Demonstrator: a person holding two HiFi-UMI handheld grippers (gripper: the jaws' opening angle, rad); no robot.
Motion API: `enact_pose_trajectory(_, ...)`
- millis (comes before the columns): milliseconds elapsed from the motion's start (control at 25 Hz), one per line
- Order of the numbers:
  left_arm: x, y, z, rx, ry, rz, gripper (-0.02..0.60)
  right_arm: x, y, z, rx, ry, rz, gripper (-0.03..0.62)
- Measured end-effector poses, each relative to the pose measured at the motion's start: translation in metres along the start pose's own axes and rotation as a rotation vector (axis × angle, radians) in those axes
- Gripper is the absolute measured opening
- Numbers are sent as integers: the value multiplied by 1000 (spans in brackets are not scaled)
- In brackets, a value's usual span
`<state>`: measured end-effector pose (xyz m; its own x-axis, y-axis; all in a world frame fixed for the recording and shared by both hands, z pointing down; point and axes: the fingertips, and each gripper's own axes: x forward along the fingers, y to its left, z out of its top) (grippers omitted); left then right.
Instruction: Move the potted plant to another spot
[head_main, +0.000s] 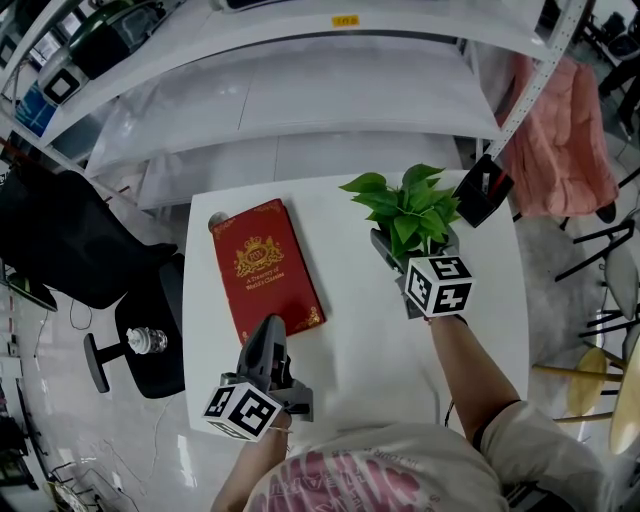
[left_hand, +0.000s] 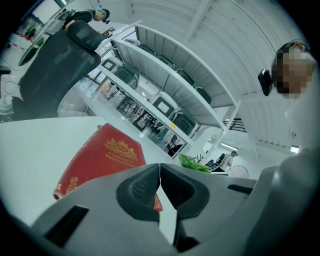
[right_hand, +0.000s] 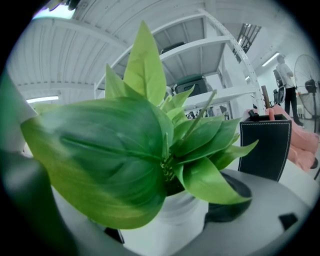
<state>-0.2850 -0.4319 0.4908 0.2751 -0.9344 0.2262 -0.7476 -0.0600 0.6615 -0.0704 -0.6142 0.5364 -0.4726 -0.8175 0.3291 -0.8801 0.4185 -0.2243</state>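
Note:
The potted plant (head_main: 405, 210) has broad green leaves and stands at the back right of the white table (head_main: 480, 310). In the right gripper view its leaves (right_hand: 145, 145) fill the picture above a white pot (right_hand: 172, 217). My right gripper (head_main: 400, 252) is shut on that pot, and one dark pad (right_hand: 235, 197) presses its right side. Whether the pot rests on the table or hangs just above it I cannot tell. My left gripper (head_main: 268, 338) is shut and holds nothing. It hovers at the table's front left, pointing at the red book (head_main: 265, 268).
A black pen holder (head_main: 482, 192) stands at the back right corner, just behind the plant. White shelving (head_main: 300, 90) rises behind the table. A black chair (head_main: 70, 240) is at the left, with a bottle (head_main: 145, 340) on a base. Pink cloth (head_main: 560, 140) hangs at the right.

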Motion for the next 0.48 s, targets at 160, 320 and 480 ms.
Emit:
enact_pose_trajectory(160, 0, 1, -1, -7, -8, -1, 25, 0, 0, 0, -3, -6, 2, 538)
enact_pose_trajectory(320, -1, 1, -1, -13, -10, 4, 25, 1, 0, 0, -18, -8, 3, 538)
enact_pose_trajectory(480, -1, 1, -2, -12, -9, 7, 25, 1, 0, 1, -25, -12, -1, 538)
